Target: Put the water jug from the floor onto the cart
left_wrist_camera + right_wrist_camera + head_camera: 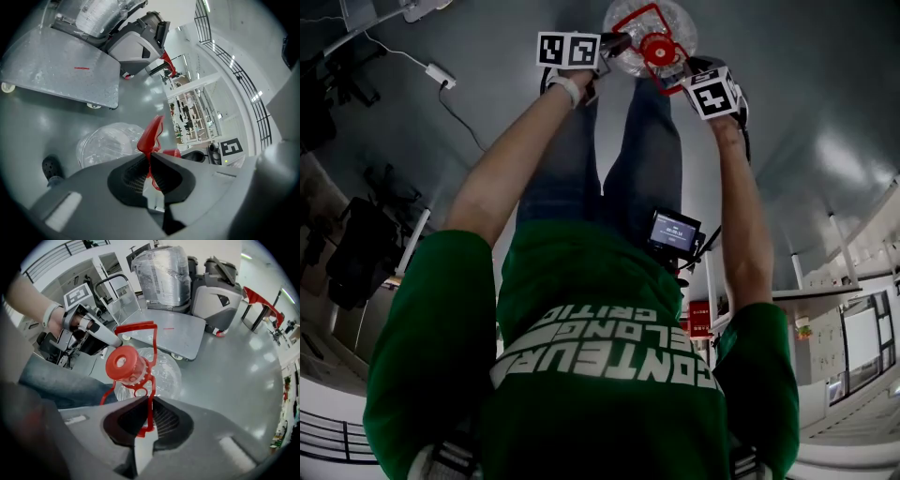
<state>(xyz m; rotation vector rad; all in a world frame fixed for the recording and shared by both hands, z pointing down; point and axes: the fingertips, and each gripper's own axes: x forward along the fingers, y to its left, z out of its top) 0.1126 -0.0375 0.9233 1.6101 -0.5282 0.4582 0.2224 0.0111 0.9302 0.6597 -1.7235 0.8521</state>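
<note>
Water jug (161,376) sits low in front of the person, over the grey floor (234,366) just near-side of the cart (176,333). Can't tell if its base is touching the floor or just off it. Left gripper (150,161) is pressed together on one side of the red handle (152,133), and right gripper (151,412) is pinching a thin strip of the same handle on the other side, below the red cap (121,363). So both tools are clamped and neither is empty. The head view shows both grippers meeting at the jug top, far from the body. Handling guess: big clear plastic body, smooth and rounded, so likely slippery for flat jaws, and the handle is the only sensible hold. Water level isn't readable. If full it's heavy and will swing, and the thin handle looks bendy, so it could twist or slip out of a narrow pinch. A lift with both sides level looks best. The cart deck is low and flat with free space on its near half, with a wrapped load (161,275) at the far end.
</note>
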